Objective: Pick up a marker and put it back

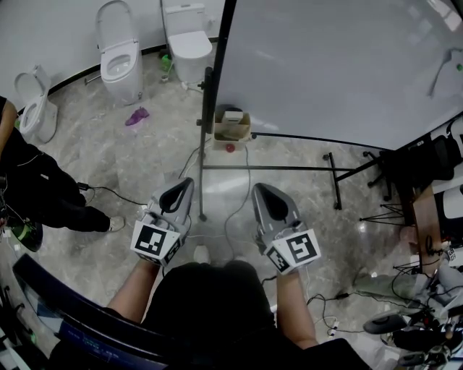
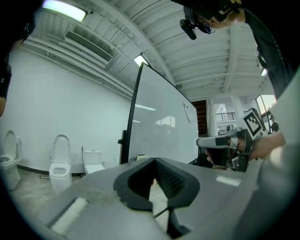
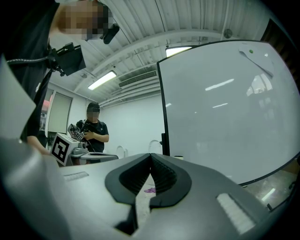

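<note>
Well, in the head view the left gripper (image 1: 185, 185) and right gripper (image 1: 260, 189) are both closed and empty, facing a glossy whiteboard (image 1: 340, 65).

In the left gripper view the 2 ribbed black pads (image 2: 171, 180) meet.

The right gripper view shows the same. A small green-tipped thing (image 3: 252, 52) high on the board may be the marker. It is likely light, stiff and slick, so grip it mid-barrel.

Big pale room: tiled floor, whiteboard on a stand, toilets along the wall.

Floor (image 1: 145, 166) is grey marble-look tile, glossy, with loose cables (image 1: 231, 209) trailing over it. Three white toilets (image 1: 119, 58) stand unplumbed-looking in a row against the plain white wall (image 1: 65, 29). A large whiteboard (image 1: 340, 65) sits in a black frame whose feet (image 1: 289, 168) spread across the tiles; a small cardboard box (image 1: 233, 126) is at its foot. A purple scrap (image 1: 137, 115) lies near the toilets, kind unclear. Ceiling (image 2: 187, 42) is white and ribbed, with a strip light (image 2: 63, 9) and a long vent (image 2: 89, 44).
</note>
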{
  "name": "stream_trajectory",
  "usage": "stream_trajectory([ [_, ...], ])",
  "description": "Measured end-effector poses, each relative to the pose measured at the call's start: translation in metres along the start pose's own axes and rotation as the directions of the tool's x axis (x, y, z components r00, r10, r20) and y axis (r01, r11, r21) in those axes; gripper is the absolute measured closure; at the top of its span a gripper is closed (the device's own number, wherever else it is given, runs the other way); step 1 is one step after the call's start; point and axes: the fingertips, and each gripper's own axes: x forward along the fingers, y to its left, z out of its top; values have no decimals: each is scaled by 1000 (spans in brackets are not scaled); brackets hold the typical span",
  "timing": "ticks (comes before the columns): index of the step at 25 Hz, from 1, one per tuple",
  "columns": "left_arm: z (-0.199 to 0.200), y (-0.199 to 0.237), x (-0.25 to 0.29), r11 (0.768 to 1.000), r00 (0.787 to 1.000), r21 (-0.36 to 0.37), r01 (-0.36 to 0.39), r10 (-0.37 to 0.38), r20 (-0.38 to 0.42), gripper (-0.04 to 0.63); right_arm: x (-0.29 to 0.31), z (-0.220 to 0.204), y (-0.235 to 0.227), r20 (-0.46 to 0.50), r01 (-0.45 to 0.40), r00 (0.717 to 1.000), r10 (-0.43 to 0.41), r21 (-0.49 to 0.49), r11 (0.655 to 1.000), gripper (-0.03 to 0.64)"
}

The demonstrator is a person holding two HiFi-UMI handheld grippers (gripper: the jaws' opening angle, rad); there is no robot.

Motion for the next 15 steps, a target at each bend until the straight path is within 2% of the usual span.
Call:
stream_trajectory([
  [4, 0, -4, 1, 1000, 1000, 25, 4, -4, -5, 591, -2, 0, -3, 2, -1, 1000, 1, 9, 1000, 607],
  [7, -3, -4, 2, 1000, 1000, 3, -25, 25, -2, 591, -3, 1, -6, 5, -13, 1000, 13, 10, 1000, 607],
  [15, 3, -6, 24, 997, 997, 30, -75, 75, 3, 591, 8, 12, -24, 24, -71, 997, 71, -2, 997, 607],
])
